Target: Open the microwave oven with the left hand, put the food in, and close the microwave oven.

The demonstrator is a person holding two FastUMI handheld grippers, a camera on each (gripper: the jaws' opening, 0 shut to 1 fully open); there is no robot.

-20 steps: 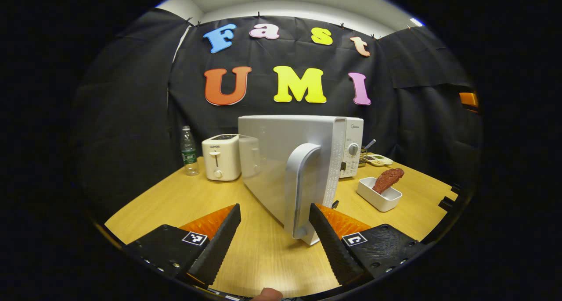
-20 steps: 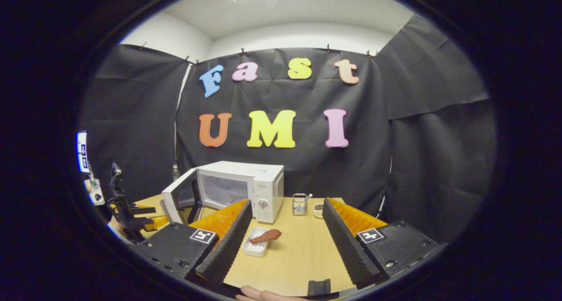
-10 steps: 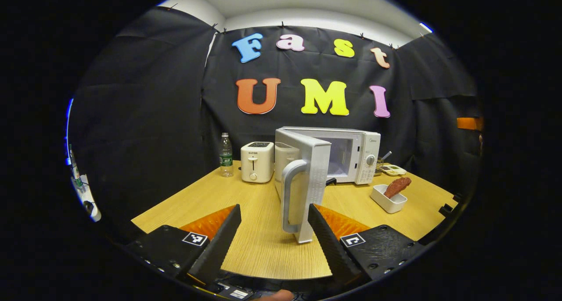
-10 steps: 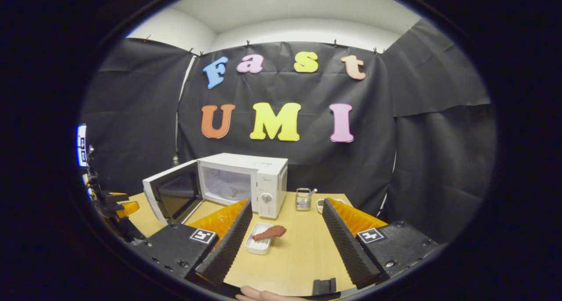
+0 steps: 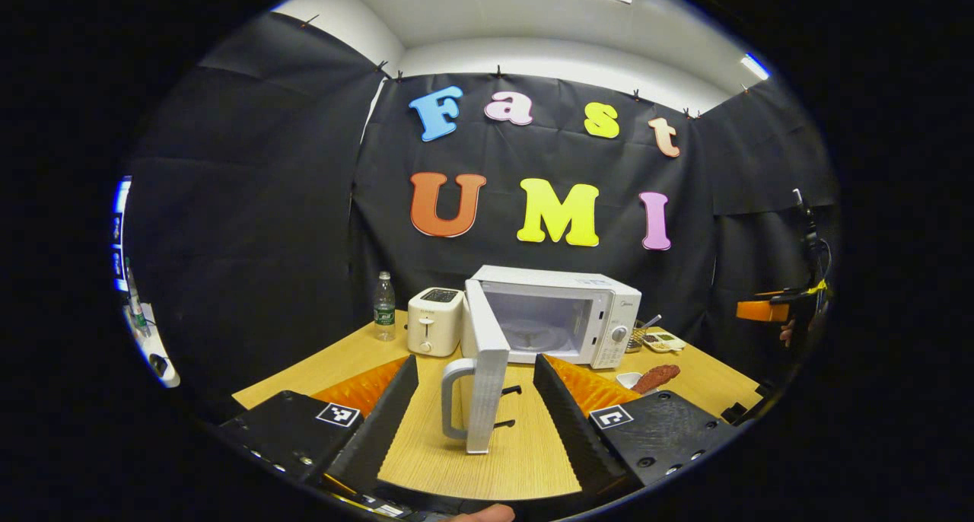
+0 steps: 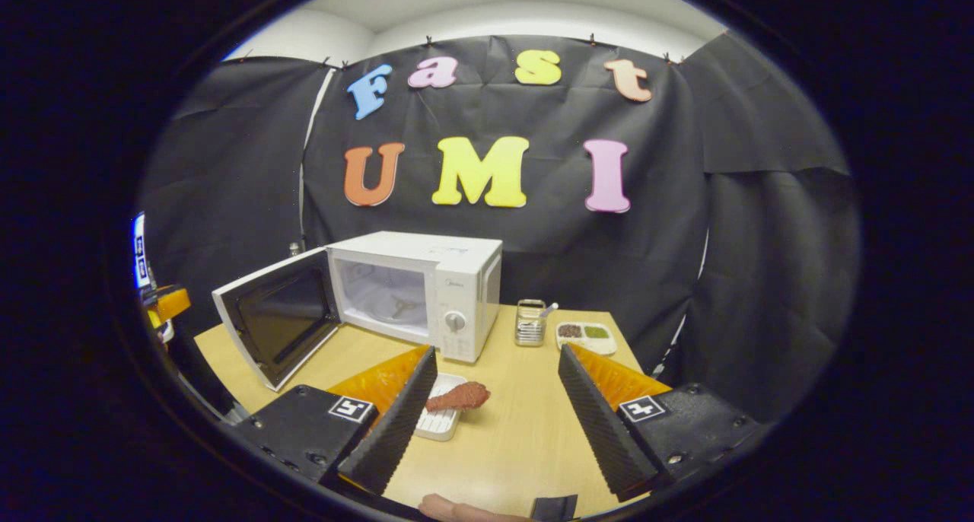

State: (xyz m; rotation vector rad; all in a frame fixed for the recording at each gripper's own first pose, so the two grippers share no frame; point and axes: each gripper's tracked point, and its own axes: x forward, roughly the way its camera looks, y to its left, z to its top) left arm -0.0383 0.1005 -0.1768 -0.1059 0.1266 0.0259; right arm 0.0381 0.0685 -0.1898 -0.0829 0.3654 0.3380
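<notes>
Food [image 6: 458, 396] lies on its tray just ahead of the spread right hand-held gripper [image 6: 493, 415].

From my left gripper view the white dish [image 5: 628, 379] is mostly hidden behind my right-hand finger [image 5: 567, 408], just a corner peeking out, and the food [image 5: 656, 377] on it is part covered too. The open door [image 5: 485, 370] is edge-on, so I can't see its window at all. The other gripper [image 5: 776, 309] is way off at the right rim, too cut off to tell how its fingers sit.

In my right gripper view my own finger [image 6: 396, 423] covers the near end of the dish. Stuff in the little tray [image 6: 584, 335] is too small to make out.
</notes>
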